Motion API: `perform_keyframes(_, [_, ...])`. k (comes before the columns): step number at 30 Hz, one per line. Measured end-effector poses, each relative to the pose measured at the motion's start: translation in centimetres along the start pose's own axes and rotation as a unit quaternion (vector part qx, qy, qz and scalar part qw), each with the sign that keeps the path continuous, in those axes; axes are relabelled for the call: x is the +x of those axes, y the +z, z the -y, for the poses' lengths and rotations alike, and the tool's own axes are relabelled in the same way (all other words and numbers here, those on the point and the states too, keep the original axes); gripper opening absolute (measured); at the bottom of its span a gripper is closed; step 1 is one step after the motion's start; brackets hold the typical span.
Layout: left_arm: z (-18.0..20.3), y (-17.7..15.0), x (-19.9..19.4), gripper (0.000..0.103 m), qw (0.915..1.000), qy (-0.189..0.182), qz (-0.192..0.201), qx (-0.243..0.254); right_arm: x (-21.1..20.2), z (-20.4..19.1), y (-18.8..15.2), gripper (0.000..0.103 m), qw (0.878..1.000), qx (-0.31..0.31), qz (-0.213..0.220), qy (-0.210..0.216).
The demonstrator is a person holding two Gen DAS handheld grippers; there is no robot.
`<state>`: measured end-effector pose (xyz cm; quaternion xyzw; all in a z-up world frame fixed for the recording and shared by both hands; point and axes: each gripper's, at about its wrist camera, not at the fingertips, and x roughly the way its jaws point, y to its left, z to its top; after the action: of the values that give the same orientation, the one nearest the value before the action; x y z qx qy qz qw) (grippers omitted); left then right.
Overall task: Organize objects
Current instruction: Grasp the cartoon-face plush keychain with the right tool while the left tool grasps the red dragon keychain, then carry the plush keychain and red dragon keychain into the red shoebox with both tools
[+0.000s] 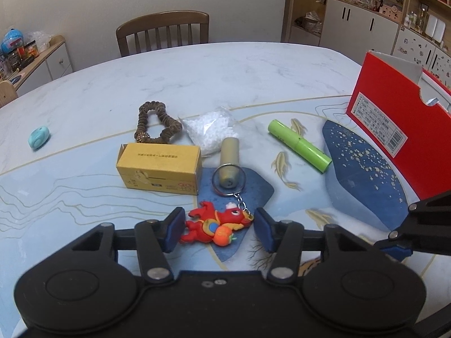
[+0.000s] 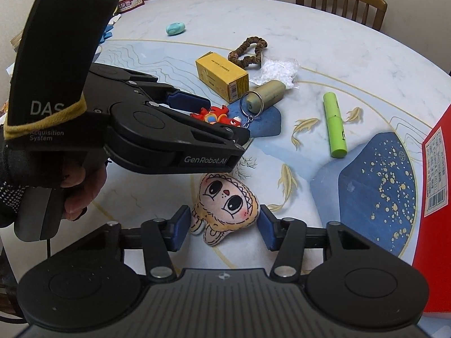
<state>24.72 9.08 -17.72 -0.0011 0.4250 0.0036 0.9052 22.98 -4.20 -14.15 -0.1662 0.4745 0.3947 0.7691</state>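
claws both wide — left claw (image 1: 218,226) partly hiding red keychain (image 1: 217,224), right claw (image 2: 224,225) astride plush (image 2: 225,205).

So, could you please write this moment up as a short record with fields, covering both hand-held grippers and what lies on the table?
surface: patterned table
left hand-held gripper: open, straddling red keychain figure
right hand-held gripper: open, around plush face toy
keychain ring: looped round olive capsule
other items: yellow box, brown scrunchie, bag of white pellets, green tube, teal oval
container: red box, at the right edge
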Motion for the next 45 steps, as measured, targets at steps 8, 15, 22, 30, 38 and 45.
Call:
perform_keyframes(8, [-0.2, 0.2, -0.2, 0.051, 0.9998, -0.003, -0.010, -0.016, -1.2, 0.6, -0.2, 0.048, 1.000, 0.010, 0.007, -0.004])
perform_keyframes(15, [-0.4, 0.4, -1.7, 0.051, 0.9990, -0.017, -0.012, -0.040, -4.1, 2.6, -0.8, 0.048, 0.998, 0.050, 0.028, -0.013])
perform_keyframes(22, [0.3, 1.6, -4.4, 0.051, 0.9976, -0.038, -0.002, -0.057, -7.6, 4.7, -1.3, 0.048, 0.994, 0.091, 0.052, -0.020])
perform_keyframes(30, [2.4, 3.7, -8.6, 0.051, 0.9949, -0.067, 0.034, -0.068, -12.2, 6.5, -1.7, 0.048, 0.991, 0.105, 0.078, -0.030])
perform_keyframes(38, [6.5, 6.4, -10.9, 0.051, 0.9940, -0.086, 0.048, -0.047, -16.0, 9.6, -2.7, 0.048, 0.987, 0.124, 0.098, -0.042])
perform_keyframes(45, [10.4, 8.7, -11.1, 0.051, 0.9939, -0.092, 0.055, -0.026, -18.5, 13.3, -3.8, 0.048, 0.982, 0.136, 0.112, -0.063])
